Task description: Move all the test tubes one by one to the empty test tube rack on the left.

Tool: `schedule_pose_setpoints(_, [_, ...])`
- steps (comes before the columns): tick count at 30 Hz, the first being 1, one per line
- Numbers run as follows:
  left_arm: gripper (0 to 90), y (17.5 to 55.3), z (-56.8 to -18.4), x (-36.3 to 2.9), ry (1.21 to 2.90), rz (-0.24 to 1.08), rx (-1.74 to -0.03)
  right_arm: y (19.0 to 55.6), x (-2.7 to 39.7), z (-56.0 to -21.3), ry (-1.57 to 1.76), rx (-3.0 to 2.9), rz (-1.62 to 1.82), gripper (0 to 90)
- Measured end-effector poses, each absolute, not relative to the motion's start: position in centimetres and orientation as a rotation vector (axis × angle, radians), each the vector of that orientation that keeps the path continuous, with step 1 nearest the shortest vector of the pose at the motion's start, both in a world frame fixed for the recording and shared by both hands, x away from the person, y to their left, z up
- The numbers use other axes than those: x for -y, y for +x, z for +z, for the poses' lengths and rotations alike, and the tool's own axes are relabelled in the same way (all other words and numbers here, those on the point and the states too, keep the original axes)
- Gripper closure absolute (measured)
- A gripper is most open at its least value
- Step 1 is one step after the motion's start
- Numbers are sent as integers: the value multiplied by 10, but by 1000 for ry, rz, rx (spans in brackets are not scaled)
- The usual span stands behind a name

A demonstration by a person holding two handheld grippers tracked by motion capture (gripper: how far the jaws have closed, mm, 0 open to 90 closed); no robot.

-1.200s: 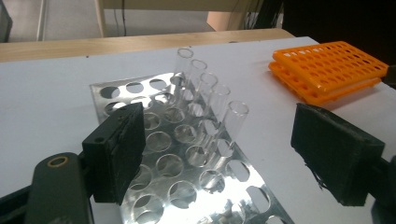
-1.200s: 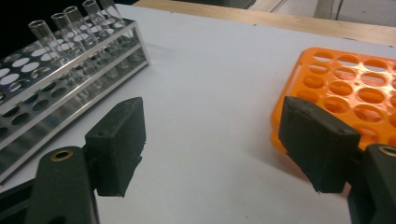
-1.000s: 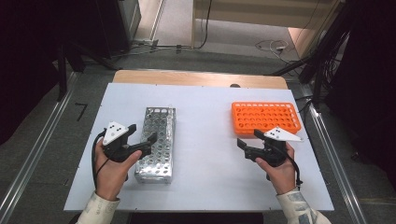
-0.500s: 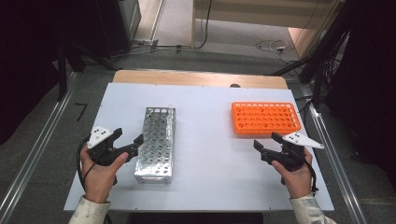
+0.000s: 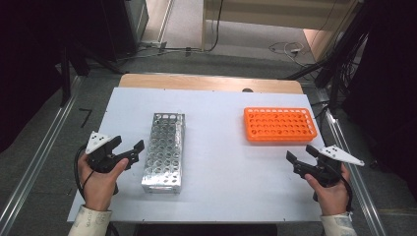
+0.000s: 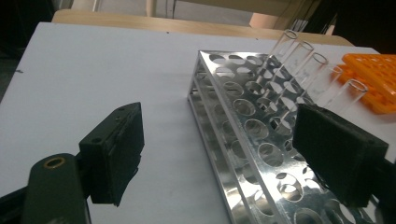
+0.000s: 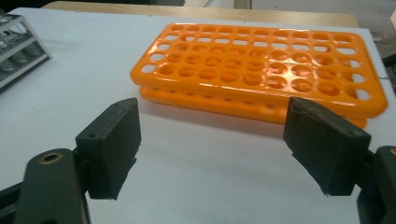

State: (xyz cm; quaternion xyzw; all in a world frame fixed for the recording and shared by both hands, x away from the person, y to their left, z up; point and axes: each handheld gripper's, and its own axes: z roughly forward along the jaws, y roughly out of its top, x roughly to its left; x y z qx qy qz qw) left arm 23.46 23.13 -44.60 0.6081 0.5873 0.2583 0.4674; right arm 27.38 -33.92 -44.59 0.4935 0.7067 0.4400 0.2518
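Since the earlier frames both hands have drawn back toward the near tabletop edge. Left gripper (image 5: 129,150): fingers wide apart, empty, just left of the metal test-tube rack (image 5: 164,150), which holds glass tubes (image 6: 299,63). Right gripper (image 5: 301,161): spread, empty, below the orange rack (image 5: 279,125). White tabletop (image 5: 221,162); grey floor, cables behind.

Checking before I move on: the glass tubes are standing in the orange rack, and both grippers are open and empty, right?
Not quite. The glass tubes stand in the metal rack, as the left gripper view shows; the orange rack holds none. The left gripper and right gripper are open and empty.
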Motion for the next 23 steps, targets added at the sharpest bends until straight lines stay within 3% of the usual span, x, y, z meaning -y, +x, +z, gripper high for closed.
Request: schedule_pose_setpoints(23, [164,240,-457,-251,1438,576,-1548,273,380,-459,1461,-1846,1090,177])
